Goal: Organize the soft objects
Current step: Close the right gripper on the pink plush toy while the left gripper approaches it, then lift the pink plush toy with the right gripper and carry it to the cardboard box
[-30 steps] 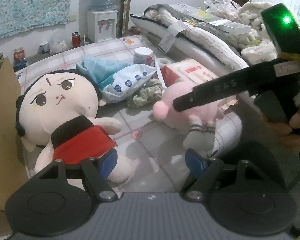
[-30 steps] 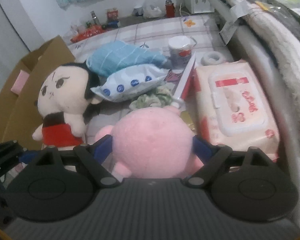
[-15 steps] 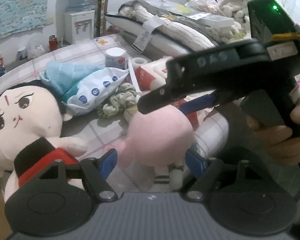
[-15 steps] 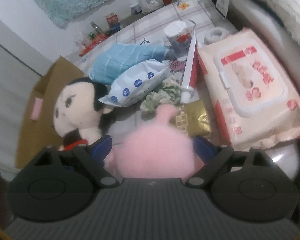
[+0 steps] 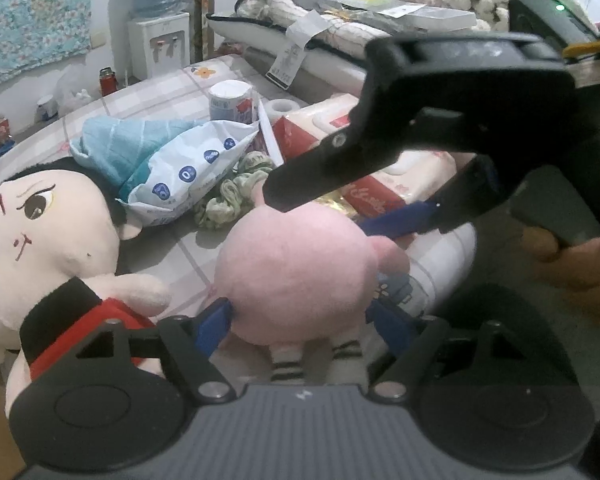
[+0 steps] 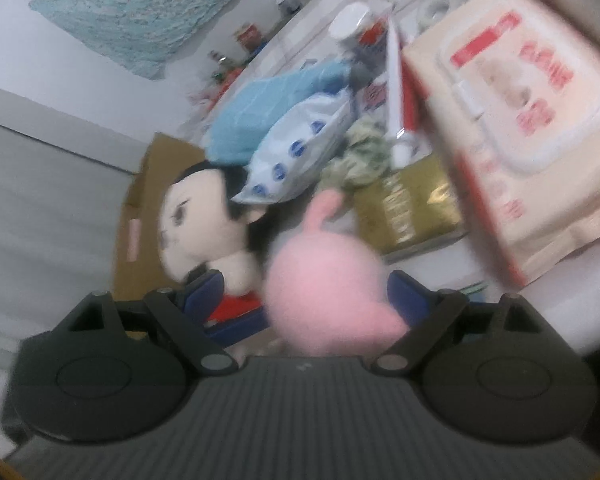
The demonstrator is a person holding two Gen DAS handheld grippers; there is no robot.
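The right claw (image 6: pixel 306 300) holds the pink plush toy (image 6: pixel 324 300) between its blue fingers. The left claw (image 5: pixel 300 320) stands wide around the same toy's lower body; the black-haired doll (image 5: pixel 48 236) lies to its left.

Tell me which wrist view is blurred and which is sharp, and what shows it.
Right wrist view: motion-smeared, the wipes pack lettering and the pink plush edges are soft. Left wrist view: mostly sharp, the doll face is crisp; only the close right gripper looks soft, and straight lines bow with fisheye distortion.
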